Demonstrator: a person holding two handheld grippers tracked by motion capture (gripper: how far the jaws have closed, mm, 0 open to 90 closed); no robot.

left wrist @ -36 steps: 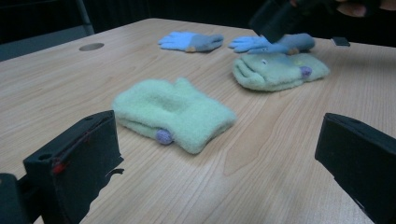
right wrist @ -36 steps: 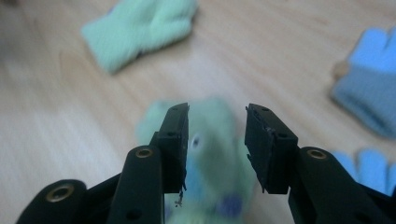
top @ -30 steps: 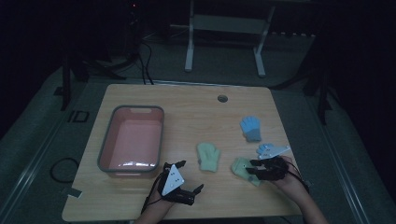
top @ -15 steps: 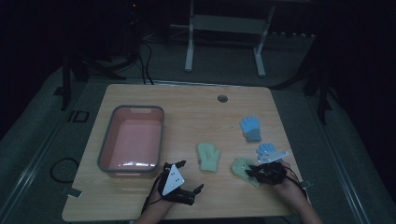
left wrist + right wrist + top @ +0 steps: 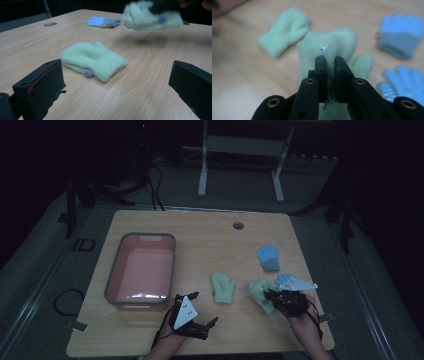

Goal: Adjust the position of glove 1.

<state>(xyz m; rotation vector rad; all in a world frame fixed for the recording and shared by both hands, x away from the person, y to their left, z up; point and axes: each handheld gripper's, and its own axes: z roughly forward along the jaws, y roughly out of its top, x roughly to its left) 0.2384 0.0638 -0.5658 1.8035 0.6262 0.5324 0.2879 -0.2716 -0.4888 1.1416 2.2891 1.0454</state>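
Since the earlier high view, the right hand-held gripper (image 5: 280,296) has drawn slightly back toward the person's edge of the worktop (image 5: 210,235), taking the held green mitten (image 5: 329,47) with it, while the left hand-held gripper (image 5: 197,312) has kept its place near the front edge. Its jaws are pinched together on the fuzzy fabric of that mitten, which in the left gripper view appears raised clear of the wood, with a shadow beneath it. A second green mitten (image 5: 93,60) lies flat in the middle of the worktop, just ahead of the left hand-held gripper, whose jaws stand wide apart with nothing between them. One blue glove (image 5: 269,256) lies farther back on the right, and another blue glove (image 5: 402,82) sits just beside the right hand. The pink bin (image 5: 142,270) stands at the left. These mittens look soft, light and floppy; a pinch on a fold or on the cuff edge should hold, though the loose part will droop and swing. The right wrist comes in low from the front edge with jaws pointing away from the person; the left hand rests low, angled toward the lying mitten.
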